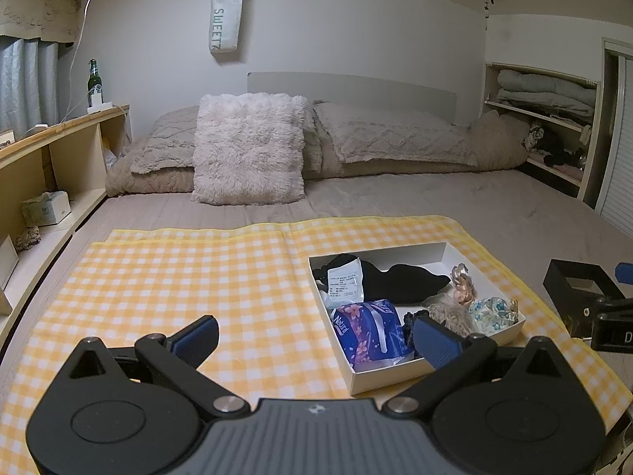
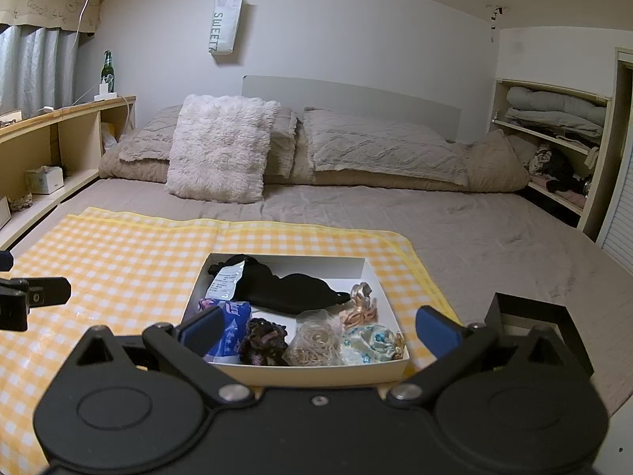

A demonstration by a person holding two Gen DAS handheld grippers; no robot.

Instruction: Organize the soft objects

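one flat white box (image 2: 385, 366) low in the frame holds soft things; left gripper (image 1: 316, 336) and right gripper (image 2: 318, 330) both spread apart.

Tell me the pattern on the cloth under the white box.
Yellow-and-white gingham check cloth, clearest in the left wrist view, under the box.

— Where are we?
— We're in a home bedroom: a made bed (image 2: 395, 217) with a fluffy pillow (image 2: 221, 146), curtains (image 2: 35, 67) at the window, folded blankets (image 2: 554, 111) on shelves, a tote bag (image 2: 225, 23) hanging on the wall
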